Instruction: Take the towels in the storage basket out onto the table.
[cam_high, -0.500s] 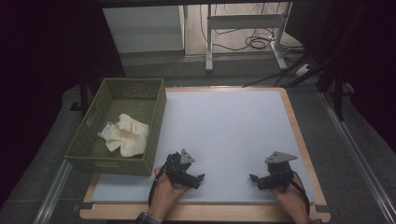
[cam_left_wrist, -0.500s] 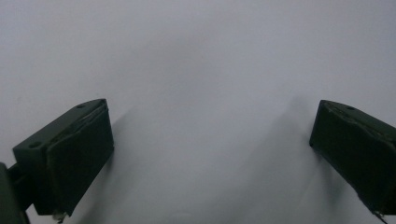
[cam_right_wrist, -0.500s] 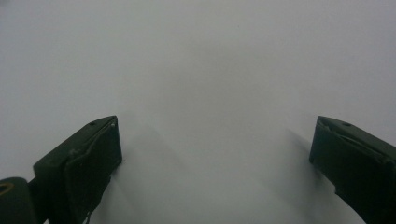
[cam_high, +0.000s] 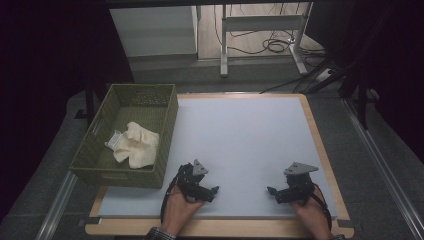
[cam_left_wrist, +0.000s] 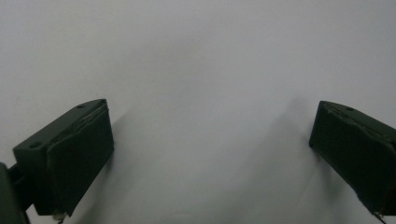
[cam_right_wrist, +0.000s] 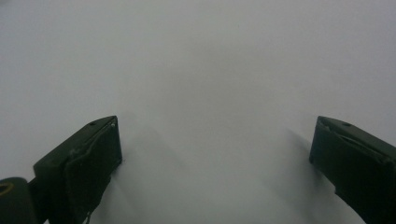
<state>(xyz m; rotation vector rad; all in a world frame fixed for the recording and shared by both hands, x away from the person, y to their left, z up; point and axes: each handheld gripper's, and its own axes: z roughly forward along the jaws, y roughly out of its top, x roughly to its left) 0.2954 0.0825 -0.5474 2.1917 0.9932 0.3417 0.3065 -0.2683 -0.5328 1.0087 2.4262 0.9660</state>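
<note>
Nothing has visibly moved since the earlier frame: both hands rest at the near edge of the bench (cam_high: 250, 135) as before, and the cloth lies in the same spot in the basket. In the high view the left hand-held gripper (cam_high: 214, 190) sits low on the white bench top near the front edge, its tips pointing toward the right, while the right hand-held gripper (cam_high: 271, 191) lies well apart from it on the same white surface, its tips pointing toward the left, so the two face each other. Each carries a grey three-cornered plate on top. The left gripper view shows its two black jaws spread wide with bare white surface between them, holding nothing; the right gripper view shows the same, jaws wide and empty. A green woven basket (cam_high: 169, 130) stands at the left side of the bench, just beside the left hand-held gripper's far left, and a crumpled cream cloth (cam_high: 137, 145) lies inside it on the bottom, toward the near half, well apart from both grippers.
</note>
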